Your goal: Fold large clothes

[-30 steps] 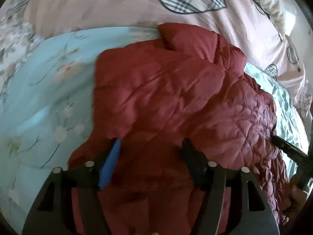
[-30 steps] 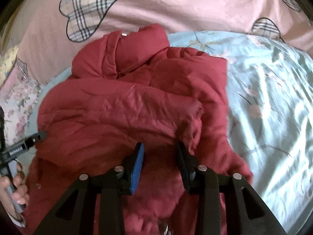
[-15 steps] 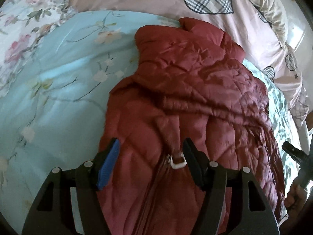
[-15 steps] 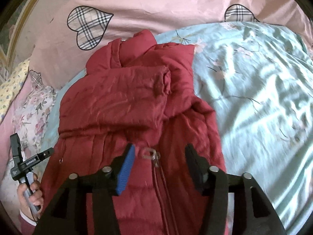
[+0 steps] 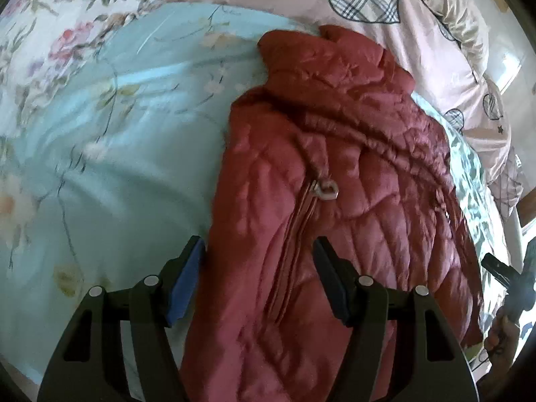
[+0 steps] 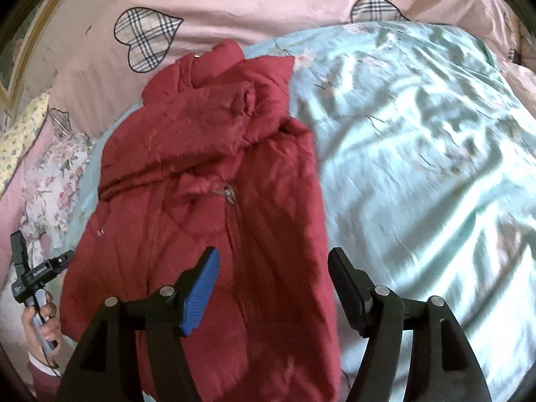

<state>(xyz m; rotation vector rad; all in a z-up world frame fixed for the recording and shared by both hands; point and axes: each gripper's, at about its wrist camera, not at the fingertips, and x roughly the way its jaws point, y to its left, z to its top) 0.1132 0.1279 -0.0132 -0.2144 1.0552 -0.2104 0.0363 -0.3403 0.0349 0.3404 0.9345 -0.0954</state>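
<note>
Now the jacket [image 6: 207,181] lies sleeves-in on the blue quilt [image 6: 418,154], the left gripper [image 5: 258,264] wide and empty over it, the right gripper [image 6: 273,271] having just opened empty, so a shallow pinch could let the slick padded hem slip and spring unfolded

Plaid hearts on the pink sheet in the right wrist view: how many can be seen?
3. One full plaid heart lies beyond the red jacket, one is half hidden behind the blue quilt, one peeks out at left. Others may be hidden.
</note>
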